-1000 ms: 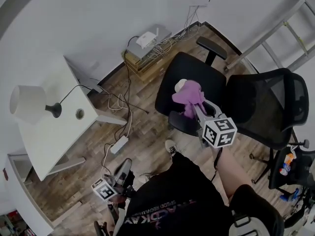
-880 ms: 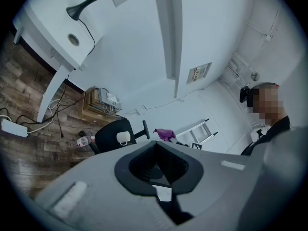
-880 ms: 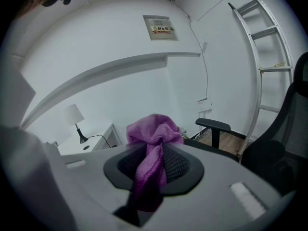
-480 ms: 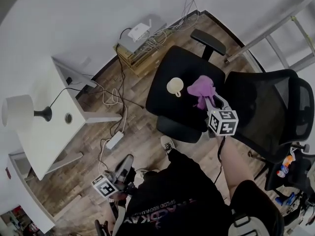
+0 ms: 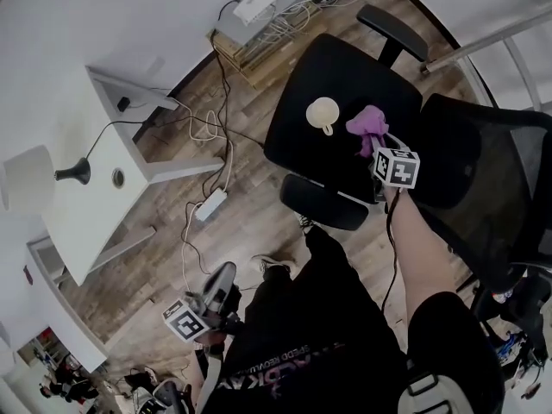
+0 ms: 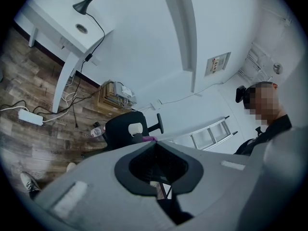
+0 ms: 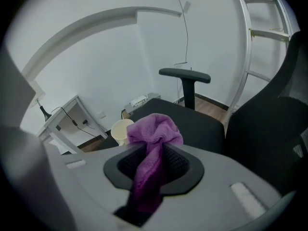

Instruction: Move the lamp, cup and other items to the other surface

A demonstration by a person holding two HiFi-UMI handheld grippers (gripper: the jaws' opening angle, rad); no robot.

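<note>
Lowered since the earlier frame, the right gripper [image 5: 374, 142], fingers clenched on a crumpled purple cloth [image 5: 368, 122], hangs over the black office-chair seat [image 5: 345, 72] near the cream cup [image 5: 323, 112]; release is best made once the cloth rests clear of the cup, the left gripper [image 5: 216, 290] being closed and empty.

A small office or study — a black swivel chair [image 5: 336, 67] on a wood floor [image 5: 259, 231], a white counter [image 5: 86, 205] left of the chair, a router [image 5: 256, 7] and tangled cables [image 5: 297, 17] behind it.
</note>
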